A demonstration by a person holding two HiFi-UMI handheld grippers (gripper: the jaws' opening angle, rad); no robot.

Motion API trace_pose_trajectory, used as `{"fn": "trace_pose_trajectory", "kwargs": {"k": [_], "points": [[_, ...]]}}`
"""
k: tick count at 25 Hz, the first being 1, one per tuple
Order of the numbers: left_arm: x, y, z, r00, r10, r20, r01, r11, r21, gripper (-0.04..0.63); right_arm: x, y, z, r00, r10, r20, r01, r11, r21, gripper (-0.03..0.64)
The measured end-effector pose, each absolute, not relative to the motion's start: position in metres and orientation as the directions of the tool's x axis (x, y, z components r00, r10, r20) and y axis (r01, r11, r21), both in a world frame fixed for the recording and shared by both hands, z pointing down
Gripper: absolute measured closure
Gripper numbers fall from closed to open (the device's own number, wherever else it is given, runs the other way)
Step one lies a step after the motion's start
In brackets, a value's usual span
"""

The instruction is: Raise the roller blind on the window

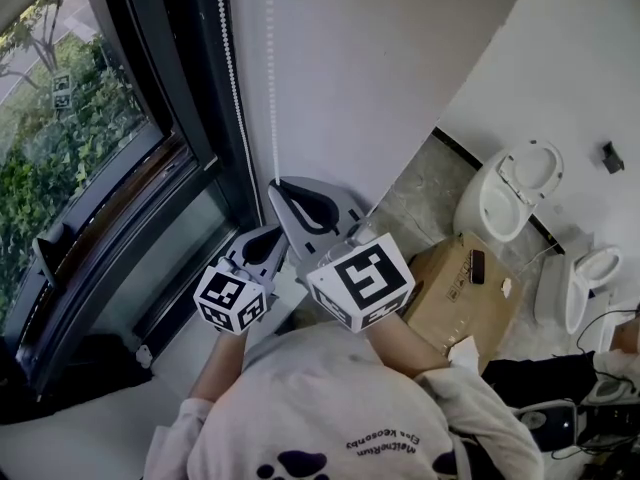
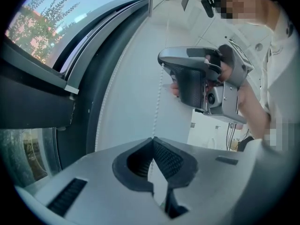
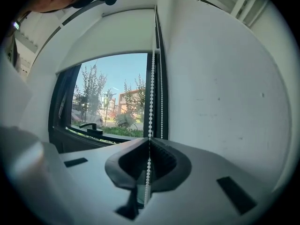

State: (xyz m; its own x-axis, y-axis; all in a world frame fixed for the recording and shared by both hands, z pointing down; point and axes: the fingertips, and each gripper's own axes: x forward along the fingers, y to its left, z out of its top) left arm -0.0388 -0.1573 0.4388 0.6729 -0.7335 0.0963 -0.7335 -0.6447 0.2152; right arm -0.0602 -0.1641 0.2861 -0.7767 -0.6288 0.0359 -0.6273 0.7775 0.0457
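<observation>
Pinches bead chain (image 3: 151, 102) with right gripper (image 3: 149, 142), pads closed tight on the front strand. Pinches the same strand lower down with left gripper (image 2: 152, 139), likewise closed on it. Runs vertical, long axis straight up and down, straight between both grips and on up beside the window (image 3: 112, 102) frame, close by the white wall (image 3: 225, 78). Shows a second strand (image 3: 162, 93) just beside, parallel, untouched. Finds roller blind (image 3: 112, 36) hanging over the top part of the glass, bottom edge level, lower glass bare. Aims both grippers toward wall and window, right above left.
</observation>
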Motion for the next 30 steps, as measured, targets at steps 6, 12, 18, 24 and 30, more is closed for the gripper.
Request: {"fn": "trace_pose_trajectory", "kwargs": {"k": [6,12,18,24,30], "points": [[-0.040,-0.160,0.459,0.669,-0.730,0.140,-0.741,-0.641,0.200,0.588,-0.059,-0.167,0.307,-0.768,-0.639,0.051,-0.639,0.769,0.020,0.607],[-0.037,-0.154,0.508,0.678,-0.701,0.223,-0.735,-0.647,0.201,0.588,-0.057,-0.165,0.357,-0.744,-0.659,0.113,-0.663,0.749,0.002,0.607],[-0.033,-0.149,0.544,0.675,-0.689,0.265,-0.738,-0.635,0.229,0.588,-0.054,-0.164,0.394,-0.727,-0.668,0.156,-0.675,0.738,0.015,0.607],[-0.034,-0.146,0.570,0.662,-0.682,0.310,-0.749,-0.617,0.241,0.588,-0.052,-0.163,0.421,-0.723,-0.666,0.182,-0.677,0.736,0.005,0.607],[-0.037,-0.144,0.581,0.649,-0.692,0.316,-0.760,-0.601,0.245,0.588,-0.054,-0.161,0.432,-0.733,-0.652,0.195,-0.666,0.745,-0.012,0.607]]}}
